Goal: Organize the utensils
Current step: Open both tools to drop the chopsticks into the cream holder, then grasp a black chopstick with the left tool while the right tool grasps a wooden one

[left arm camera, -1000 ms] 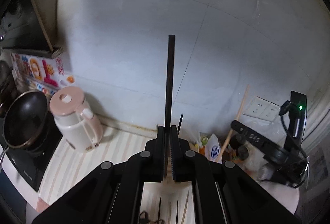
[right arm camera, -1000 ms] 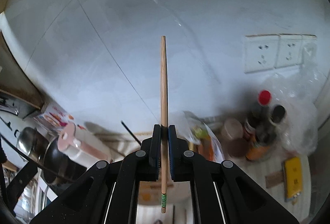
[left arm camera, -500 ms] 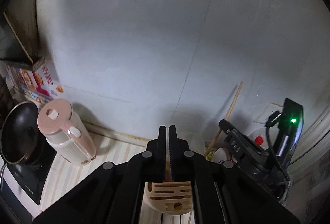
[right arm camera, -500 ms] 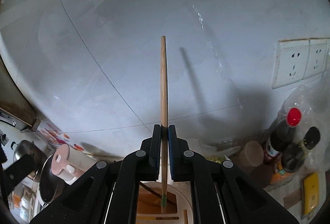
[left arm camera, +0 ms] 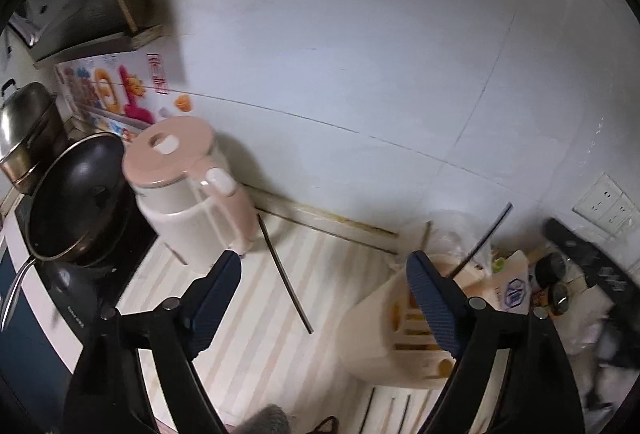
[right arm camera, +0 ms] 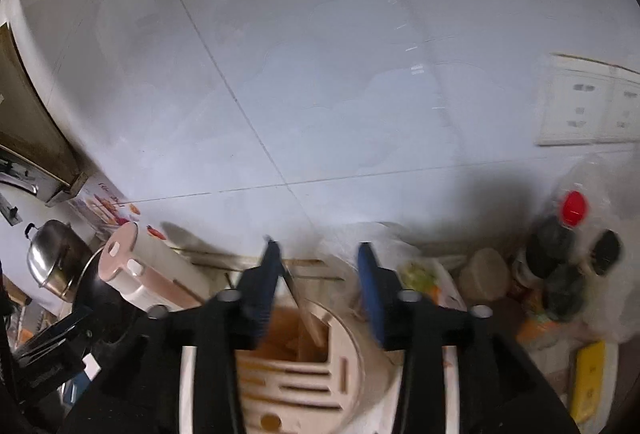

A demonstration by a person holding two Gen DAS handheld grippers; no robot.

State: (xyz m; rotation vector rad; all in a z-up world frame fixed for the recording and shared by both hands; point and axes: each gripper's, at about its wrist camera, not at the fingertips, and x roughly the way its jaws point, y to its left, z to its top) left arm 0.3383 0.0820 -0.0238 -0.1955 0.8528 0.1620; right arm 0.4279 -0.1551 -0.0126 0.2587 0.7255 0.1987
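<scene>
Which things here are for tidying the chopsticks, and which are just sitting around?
For the job:
- utensil holder
- chopstick in the holder
- black chopstick on the counter
- left gripper, open
- right gripper, open

Just lying about:
- pink kettle
- frying pan
- steel pot
- sauce bottles

A pink-lidded kettle (left arm camera: 188, 194) stands beside a black frying pan (left arm camera: 76, 198) on a cooktop, a steel pot (left arm camera: 24, 130) behind. Near the wall sockets (right arm camera: 588, 102) stand 2 dark bottles (right arm camera: 560, 246) (1 red-capped) and a yellow packet (right arm camera: 588, 378).
</scene>
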